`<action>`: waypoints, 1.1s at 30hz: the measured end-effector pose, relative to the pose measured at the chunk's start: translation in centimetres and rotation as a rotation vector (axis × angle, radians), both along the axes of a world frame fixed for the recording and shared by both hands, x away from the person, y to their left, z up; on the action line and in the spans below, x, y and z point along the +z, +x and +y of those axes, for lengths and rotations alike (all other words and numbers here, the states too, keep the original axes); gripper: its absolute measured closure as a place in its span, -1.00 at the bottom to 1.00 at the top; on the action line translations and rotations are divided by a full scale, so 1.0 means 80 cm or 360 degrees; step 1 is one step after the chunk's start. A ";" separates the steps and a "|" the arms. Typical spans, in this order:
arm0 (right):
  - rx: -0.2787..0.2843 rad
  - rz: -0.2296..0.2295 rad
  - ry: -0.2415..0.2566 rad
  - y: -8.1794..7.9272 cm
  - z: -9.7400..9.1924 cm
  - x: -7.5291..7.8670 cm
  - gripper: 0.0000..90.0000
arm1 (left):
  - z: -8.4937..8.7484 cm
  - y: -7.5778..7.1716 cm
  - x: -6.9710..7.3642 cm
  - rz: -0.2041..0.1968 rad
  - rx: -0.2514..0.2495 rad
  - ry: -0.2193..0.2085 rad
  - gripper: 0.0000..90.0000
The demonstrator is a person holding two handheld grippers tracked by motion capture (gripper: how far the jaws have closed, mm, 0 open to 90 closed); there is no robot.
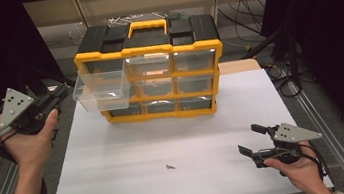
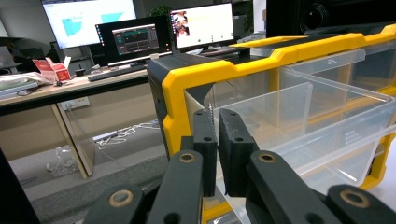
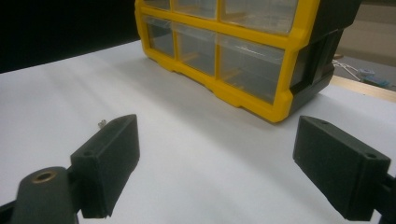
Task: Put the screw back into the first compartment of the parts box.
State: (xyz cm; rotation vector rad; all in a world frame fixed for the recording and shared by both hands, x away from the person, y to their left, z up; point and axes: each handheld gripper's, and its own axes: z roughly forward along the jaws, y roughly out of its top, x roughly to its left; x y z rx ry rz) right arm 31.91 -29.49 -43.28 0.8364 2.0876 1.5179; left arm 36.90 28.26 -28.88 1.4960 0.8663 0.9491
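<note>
Your yellow-and-black organizer (image 1: 152,74) sits at the tabletop's (image 1: 121,184) far edge, with its clear top-left drawer (image 1: 101,91) pulled well out and looking empty. Left claw (image 2: 217,122) is nearly closed on a thin screw (image 2: 211,112) above that drawer; loosen early and it likely misses. Right claw (image 1: 255,139) is spread wide, empty, low over the tabletop. Another small screw (image 1: 170,167) lies loose mid-sheet.

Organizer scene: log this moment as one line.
left gripper: shut on screw, beside open drawer | right gripper: open, over table | second screw: on table | organizer: upright
</note>
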 end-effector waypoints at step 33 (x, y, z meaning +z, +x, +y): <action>0.0003 0.0037 -0.0002 -0.001 0.000 0.000 -0.66 | -0.032 0.009 0.030 -0.0080 -0.0092 0.0018 0.90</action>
